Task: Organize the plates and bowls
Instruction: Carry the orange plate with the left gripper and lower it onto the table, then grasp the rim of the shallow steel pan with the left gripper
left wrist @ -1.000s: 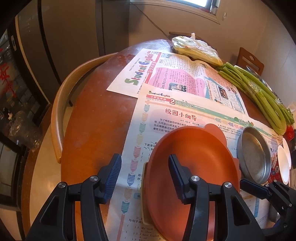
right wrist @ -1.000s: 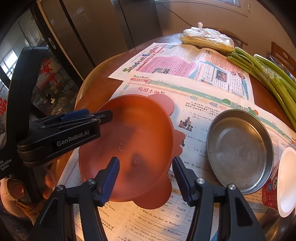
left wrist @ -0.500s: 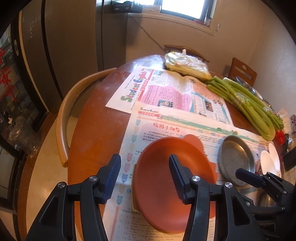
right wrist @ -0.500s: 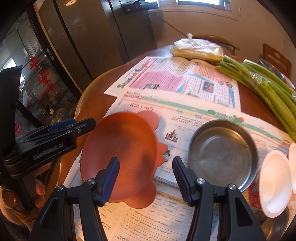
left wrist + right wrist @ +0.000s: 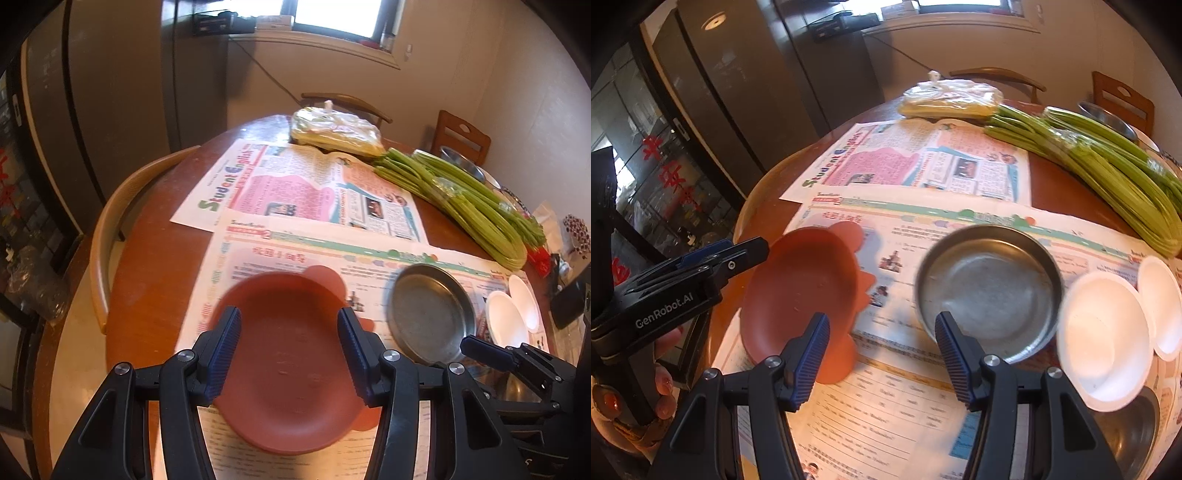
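Note:
An orange-brown plate [image 5: 286, 384] with ear-shaped lobes lies on a newspaper [image 5: 295, 254] near the table's front left. My left gripper [image 5: 288, 332] hovers above it, open, its blue pads [image 5: 225, 347] clear of the rim. To the plate's right sit a shallow steel dish [image 5: 430, 314] and two white bowls [image 5: 506, 326]. In the right wrist view my right gripper [image 5: 882, 332] stands open over the paper, between the plate [image 5: 801, 288] and the steel dish [image 5: 990, 288], holding nothing. The white bowls [image 5: 1104, 339] lie to the right. The left gripper [image 5: 701, 269] shows at the left edge.
A bundle of green stalks [image 5: 461, 199] and a plastic bag of food [image 5: 336, 129] lie at the back of the round wooden table [image 5: 155, 266]. Another steel bowl [image 5: 1134, 424] sits at the front right. Wooden chairs [image 5: 110, 229] ring the table; a refrigerator [image 5: 103, 92] stands at the left.
Both grippers have drawn back and risen, so more of the table shows. The orange-brown plate stays on the newspaper. Both grippers' jaws look as wide as before.

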